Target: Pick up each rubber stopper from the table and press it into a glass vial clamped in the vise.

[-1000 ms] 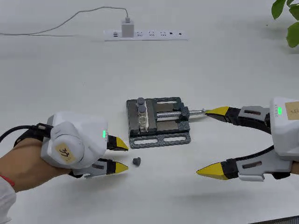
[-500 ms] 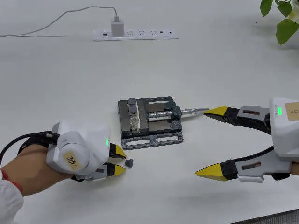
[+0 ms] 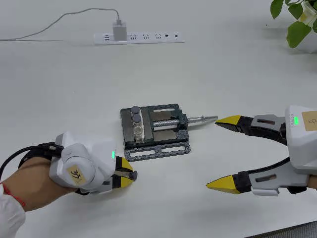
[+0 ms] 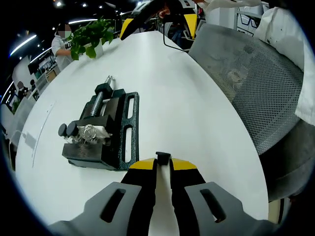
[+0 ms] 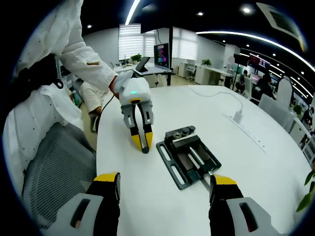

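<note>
A small dark rubber stopper [image 3: 132, 174] lies low on the white table, pinched between the yellow tips of my left gripper [image 3: 127, 174], just in front of the vise. In the left gripper view the stopper [image 4: 163, 158] sits at the tips of the left gripper [image 4: 163, 165]. The black vise [image 3: 158, 150] clamps glass vials [image 3: 136, 130]; two at the far end carry dark stoppers [image 3: 134, 111], and the nearest one looks clear on top. My right gripper [image 3: 213, 152] hangs wide open to the right of the vise, beside its screw handle [image 3: 202, 119].
A white power strip [image 3: 136, 37] with a charger and cable lies at the back. Plant leaves [image 3: 292, 22] show at the top right. The table's front edge [image 3: 292, 229] runs near the right gripper. A mesh chair [image 4: 246, 73] stands off the table.
My left gripper moved right to the loose stopper and shut on it. The right gripper stayed open in place. The head camera shifted.
</note>
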Demonstrator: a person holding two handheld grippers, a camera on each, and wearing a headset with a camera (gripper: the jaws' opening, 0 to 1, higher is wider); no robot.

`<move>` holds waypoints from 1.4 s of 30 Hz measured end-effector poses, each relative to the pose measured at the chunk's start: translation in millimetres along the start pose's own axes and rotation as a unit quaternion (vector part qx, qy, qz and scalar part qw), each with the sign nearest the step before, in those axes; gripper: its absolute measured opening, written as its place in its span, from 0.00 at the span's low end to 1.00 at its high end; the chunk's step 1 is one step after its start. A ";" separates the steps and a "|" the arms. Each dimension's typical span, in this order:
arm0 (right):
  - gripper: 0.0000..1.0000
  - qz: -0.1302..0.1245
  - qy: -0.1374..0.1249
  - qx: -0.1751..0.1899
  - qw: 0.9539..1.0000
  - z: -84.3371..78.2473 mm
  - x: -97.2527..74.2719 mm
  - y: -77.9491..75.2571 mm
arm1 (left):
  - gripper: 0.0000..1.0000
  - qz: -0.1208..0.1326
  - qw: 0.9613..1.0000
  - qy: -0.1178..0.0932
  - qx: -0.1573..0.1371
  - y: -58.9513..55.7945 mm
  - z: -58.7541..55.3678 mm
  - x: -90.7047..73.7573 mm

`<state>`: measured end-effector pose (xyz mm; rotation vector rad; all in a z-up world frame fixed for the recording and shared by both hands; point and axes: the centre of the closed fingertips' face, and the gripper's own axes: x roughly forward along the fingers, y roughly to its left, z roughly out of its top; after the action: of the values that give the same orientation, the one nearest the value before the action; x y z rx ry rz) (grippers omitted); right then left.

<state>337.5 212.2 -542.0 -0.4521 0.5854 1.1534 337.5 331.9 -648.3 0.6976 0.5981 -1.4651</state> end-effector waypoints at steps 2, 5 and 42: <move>0.71 0.000 0.001 0.000 1.000 -0.2 0.4 -0.1 | 0.06 0.002 1.000 0.001 0.002 0.5 -0.4 -0.1; 0.71 0.000 0.000 0.000 1.000 0.7 1.1 0.1 | 0.05 0.002 1.000 0.001 0.002 0.2 -0.7 -0.1; 0.68 0.006 -0.047 -0.006 0.999 43.8 -1.3 11.5 | 0.04 0.106 0.986 -0.103 -0.078 8.3 66.8 -64.0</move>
<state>334.9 242.0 -508.0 -0.4040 0.5008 1.1842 340.2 325.7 -555.7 0.4651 0.4568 -1.2585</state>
